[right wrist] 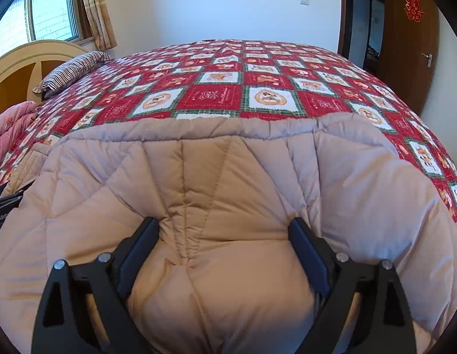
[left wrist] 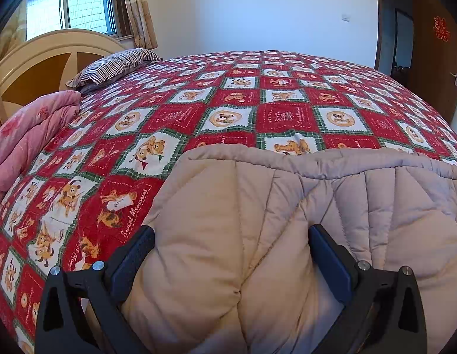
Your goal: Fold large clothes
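A beige quilted padded coat (left wrist: 287, 206) lies on the near side of a bed with a red patterned bedspread (left wrist: 243, 103). My left gripper (left wrist: 231, 233) straddles a thick bulge of the coat near its left edge; the jaws stand wide, with padding bulging between them and against both pads. My right gripper (right wrist: 224, 227) straddles another bulge of the same coat (right wrist: 228, 177) further right, jaws also wide with fabric puffed between them. Part of the left gripper (right wrist: 4, 206) shows at the left edge of the right wrist view.
A folded pink quilt (left wrist: 28, 135) lies at the bed's left side by the wooden headboard (left wrist: 37, 67). A striped pillow (left wrist: 116, 65) sits at the head. A window with curtains (left wrist: 81, 3) is behind; a wooden door (left wrist: 435, 59) stands at right.
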A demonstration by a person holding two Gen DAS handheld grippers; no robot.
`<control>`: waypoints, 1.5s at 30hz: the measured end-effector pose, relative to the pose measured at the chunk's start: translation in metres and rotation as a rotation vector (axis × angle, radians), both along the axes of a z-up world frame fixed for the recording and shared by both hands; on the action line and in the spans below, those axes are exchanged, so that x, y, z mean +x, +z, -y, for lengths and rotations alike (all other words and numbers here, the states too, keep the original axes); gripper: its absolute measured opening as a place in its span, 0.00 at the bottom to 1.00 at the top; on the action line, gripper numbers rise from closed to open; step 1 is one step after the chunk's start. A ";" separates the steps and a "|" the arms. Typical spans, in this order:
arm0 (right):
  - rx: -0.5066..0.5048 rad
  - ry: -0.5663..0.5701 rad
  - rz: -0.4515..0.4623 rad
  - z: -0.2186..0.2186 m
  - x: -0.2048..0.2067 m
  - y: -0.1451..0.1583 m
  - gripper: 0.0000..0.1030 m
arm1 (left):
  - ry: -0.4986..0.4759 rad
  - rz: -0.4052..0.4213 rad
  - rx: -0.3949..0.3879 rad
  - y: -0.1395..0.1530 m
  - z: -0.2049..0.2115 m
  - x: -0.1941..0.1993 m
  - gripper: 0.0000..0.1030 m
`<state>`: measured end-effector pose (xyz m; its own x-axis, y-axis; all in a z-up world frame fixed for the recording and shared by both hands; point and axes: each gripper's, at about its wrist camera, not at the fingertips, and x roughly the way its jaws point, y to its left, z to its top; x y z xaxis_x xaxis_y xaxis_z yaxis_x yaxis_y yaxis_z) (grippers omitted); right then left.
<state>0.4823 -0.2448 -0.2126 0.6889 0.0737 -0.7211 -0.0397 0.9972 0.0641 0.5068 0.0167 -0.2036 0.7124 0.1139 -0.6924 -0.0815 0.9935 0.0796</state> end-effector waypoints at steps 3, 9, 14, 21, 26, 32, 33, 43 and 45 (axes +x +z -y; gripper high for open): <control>-0.008 -0.002 -0.003 -0.001 0.001 -0.001 0.89 | 0.001 -0.002 0.000 -0.001 0.000 0.000 0.99; -0.025 -0.006 -0.010 -0.003 0.003 -0.002 0.90 | 0.000 -0.002 0.000 -0.002 0.000 0.000 0.99; -0.041 -0.011 -0.014 -0.005 0.004 -0.004 0.90 | 0.000 -0.002 -0.001 -0.002 0.000 0.001 0.99; -0.070 -0.019 -0.022 -0.009 0.007 -0.005 0.91 | 0.001 -0.003 0.000 -0.002 0.000 0.001 0.99; -0.090 -0.024 -0.029 -0.010 0.007 -0.005 0.92 | 0.000 -0.004 0.001 -0.002 0.000 0.001 0.99; -0.104 -0.030 -0.033 -0.012 0.008 -0.005 0.92 | 0.000 -0.004 0.001 -0.001 0.001 0.002 0.99; -0.106 -0.030 -0.034 -0.013 0.008 -0.006 0.92 | 0.001 -0.005 0.002 -0.001 0.001 0.002 0.99; -0.142 -0.040 -0.041 -0.017 0.010 -0.006 0.93 | 0.002 -0.007 0.018 -0.005 0.002 0.001 0.99; -0.145 -0.041 -0.041 -0.018 0.009 -0.006 0.93 | 0.002 -0.006 0.020 -0.005 0.001 0.000 0.99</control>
<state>0.4915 -0.2270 -0.2185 0.6592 -0.0611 -0.7495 0.0010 0.9968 -0.0804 0.5068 0.0152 -0.2090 0.7079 0.1293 -0.6943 -0.0832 0.9915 0.0997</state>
